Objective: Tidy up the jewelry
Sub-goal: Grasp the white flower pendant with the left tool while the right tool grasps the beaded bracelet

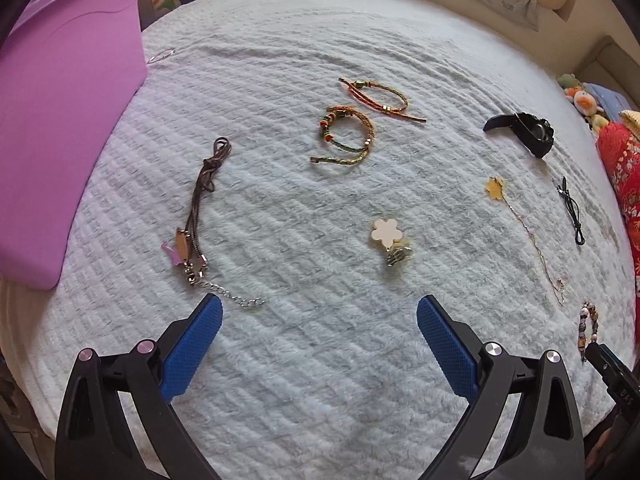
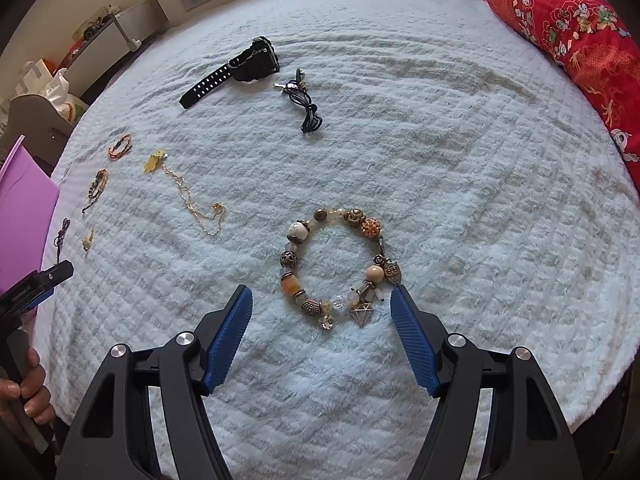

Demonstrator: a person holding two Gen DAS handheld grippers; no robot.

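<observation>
One beaded bracelet [image 2: 335,270] lies in a ring, with owl and diamond charms. Both grippers' fingers stand apart, right gripper [image 2: 321,300] just before it, left gripper [image 1: 319,310] empty.

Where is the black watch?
The watch lies far back on the white blanket, left of the black cord in the right wrist view.

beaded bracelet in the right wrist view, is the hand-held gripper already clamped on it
No: the right hand-held gripper stands open, and the beaded bracelet lies flat on the white blanket with both blue pads clear of its beads.
</observation>
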